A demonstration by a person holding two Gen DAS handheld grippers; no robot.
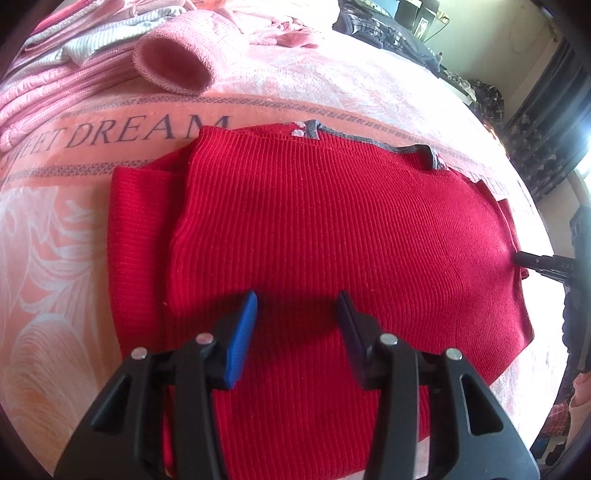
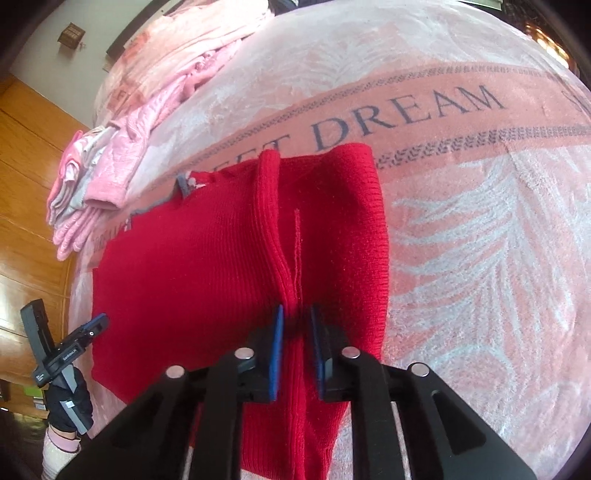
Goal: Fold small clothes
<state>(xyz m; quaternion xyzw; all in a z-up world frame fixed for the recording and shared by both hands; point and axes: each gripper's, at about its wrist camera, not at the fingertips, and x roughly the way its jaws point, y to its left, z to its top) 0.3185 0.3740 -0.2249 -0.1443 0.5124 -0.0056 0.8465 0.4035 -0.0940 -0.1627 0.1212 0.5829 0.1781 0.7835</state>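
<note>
A red ribbed sweater [image 1: 314, 221] with a grey collar [image 1: 413, 149] lies partly folded on a pink blanket [image 1: 55, 240]. My left gripper [image 1: 297, 306] hovers open over its near part, with only fabric below the blue pads. My right gripper [image 1: 517, 258] shows as a dark tip at the sweater's right edge. In the right wrist view the right gripper [image 2: 297, 317] is nearly closed, pinching a raised ridge of the sweater [image 2: 184, 277]. My left gripper [image 2: 98, 323] appears at the garment's left edge, held by a gloved hand [image 2: 68, 402].
A pile of pink and grey clothes [image 1: 74, 85] lies at the back left, a pink cuff [image 1: 173, 66] facing me; the same pile [image 2: 110, 155] shows in the right wrist view. Dark plaid clothes [image 1: 369, 22] lie beyond. The lettered blanket [image 2: 480, 221] spreads to the right.
</note>
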